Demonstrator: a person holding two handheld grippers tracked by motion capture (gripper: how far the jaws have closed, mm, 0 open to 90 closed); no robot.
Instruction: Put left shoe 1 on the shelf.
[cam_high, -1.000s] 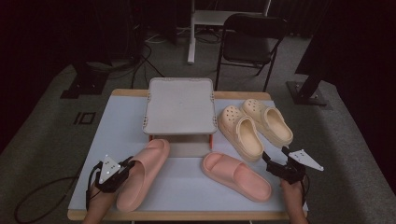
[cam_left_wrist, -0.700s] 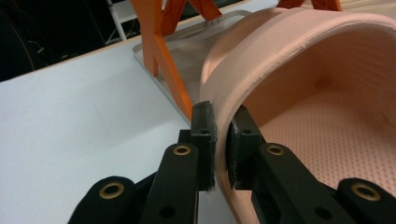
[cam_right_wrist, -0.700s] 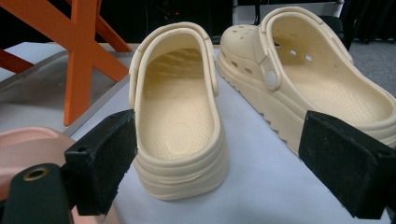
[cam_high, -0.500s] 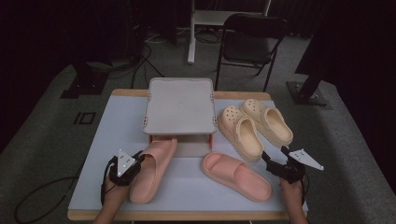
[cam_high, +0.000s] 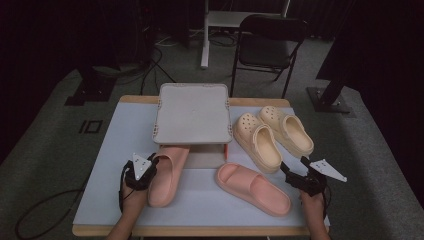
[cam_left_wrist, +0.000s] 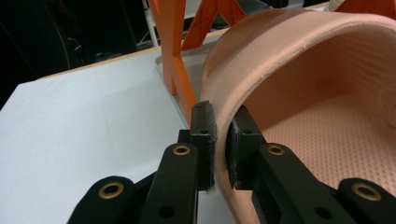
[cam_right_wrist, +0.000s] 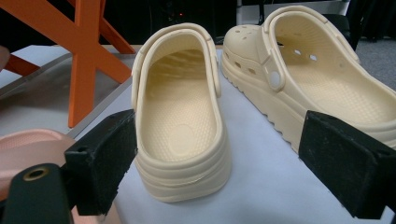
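Table (cam_high: 107, 150) with pale blue top carries grey square-topped rack (cam_high: 192, 112) on orange legs. Pink foam slide sandal (cam_high: 167, 172) lies front-left, toe under rack; left gripper (cam_high: 150, 167) pinches its side wall, jaws nearly together. Right gripper (cam_high: 295, 176) gapes wide, holding nothing, facing cream perforated clog (cam_right_wrist: 180, 116).

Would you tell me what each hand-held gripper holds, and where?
Left hand-held gripper pinches the pink slide by its side wall; right hand-held gripper holds nothing.
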